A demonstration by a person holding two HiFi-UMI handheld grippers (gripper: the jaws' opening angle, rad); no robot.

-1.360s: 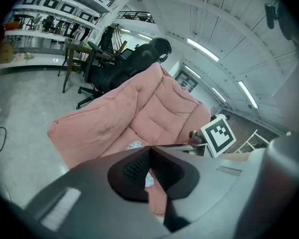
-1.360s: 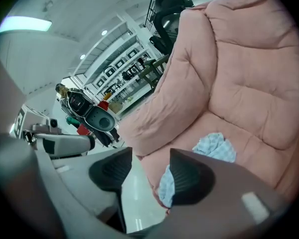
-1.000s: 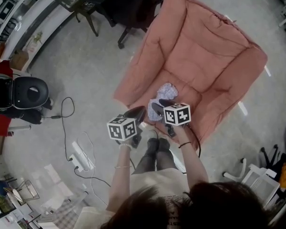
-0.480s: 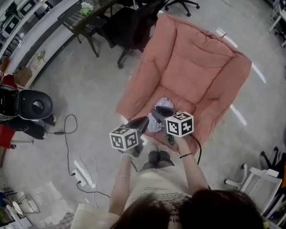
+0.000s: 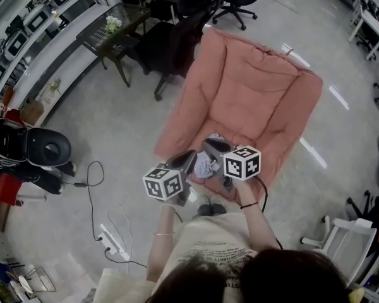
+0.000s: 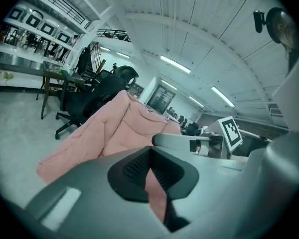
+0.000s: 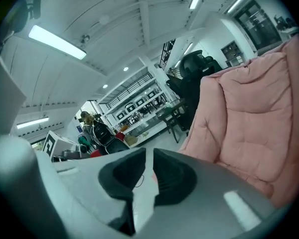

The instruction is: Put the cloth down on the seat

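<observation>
A pale patterned cloth [image 5: 205,163] lies crumpled at the front of the pink armchair's seat [image 5: 246,137], partly hidden by both grippers. My left gripper [image 5: 188,158] hangs just left of the cloth, above the seat's front edge. Its jaws meet at the tips and hold nothing [image 6: 150,156]. My right gripper [image 5: 210,146] is above the cloth's right side. Its jaws are closing, a narrow gap still shows between the pads, and nothing lies in it [image 7: 149,156]. Both gripper views look upward past the armchair's back [image 6: 124,123] [image 7: 254,118].
Black office chairs [image 5: 177,36] and a small table with flowers [image 5: 110,27] stand behind the armchair. A black round appliance [image 5: 25,147] sits at the left. A power strip with cables [image 5: 110,242] lies on the floor near the person's feet. A white stool [image 5: 341,242] is at right.
The head view has pulled back, so the armchair sits higher and smaller in the picture. Both grippers stay over the seat's front edge. The cloth still lies on the seat.
</observation>
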